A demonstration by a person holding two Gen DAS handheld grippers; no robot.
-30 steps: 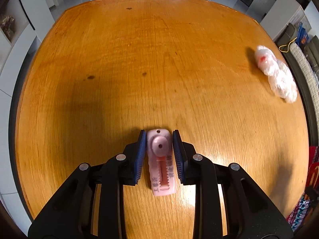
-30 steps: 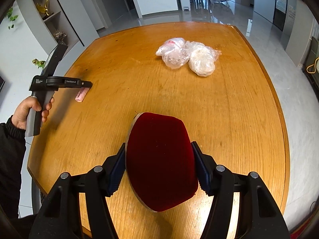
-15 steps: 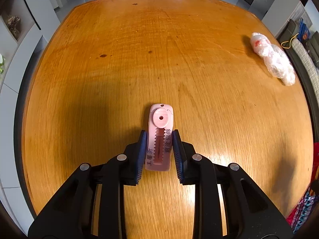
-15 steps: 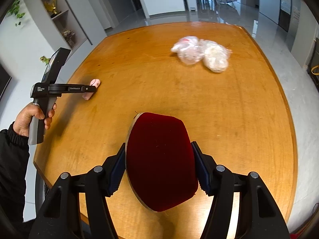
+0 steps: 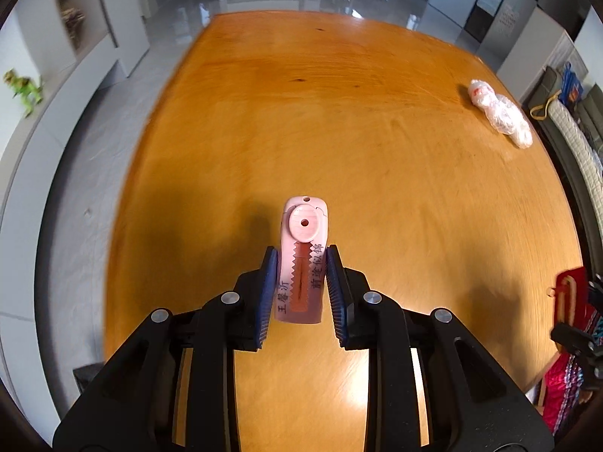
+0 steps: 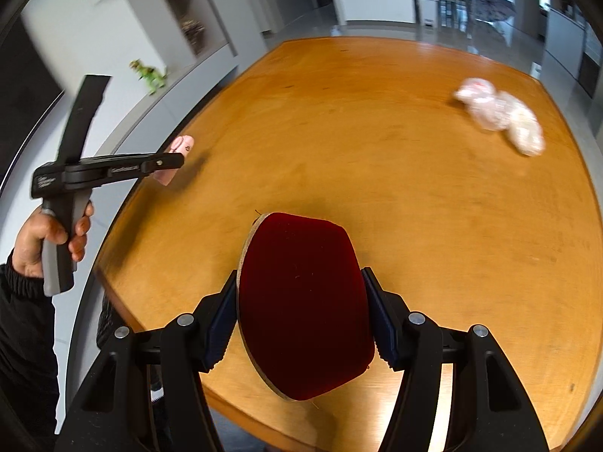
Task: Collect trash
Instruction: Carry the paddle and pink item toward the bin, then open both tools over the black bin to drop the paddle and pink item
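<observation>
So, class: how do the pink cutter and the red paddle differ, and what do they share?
The cutter is pale pink, narrow and printed with characters; the paddle is dark red, broad and plain. The left gripper needs a narrow grip on the cutter; the right gripper spans wide for the paddle. Both are held above the table.

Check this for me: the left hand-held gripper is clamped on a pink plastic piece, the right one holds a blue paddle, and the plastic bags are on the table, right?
Not quite: the paddle in the right hand-held gripper is dark red, not blue, as the right wrist view shows. The rest stands: the left hand-held gripper is clamped on the pink plastic piece, and the plastic bags are on the table.
</observation>
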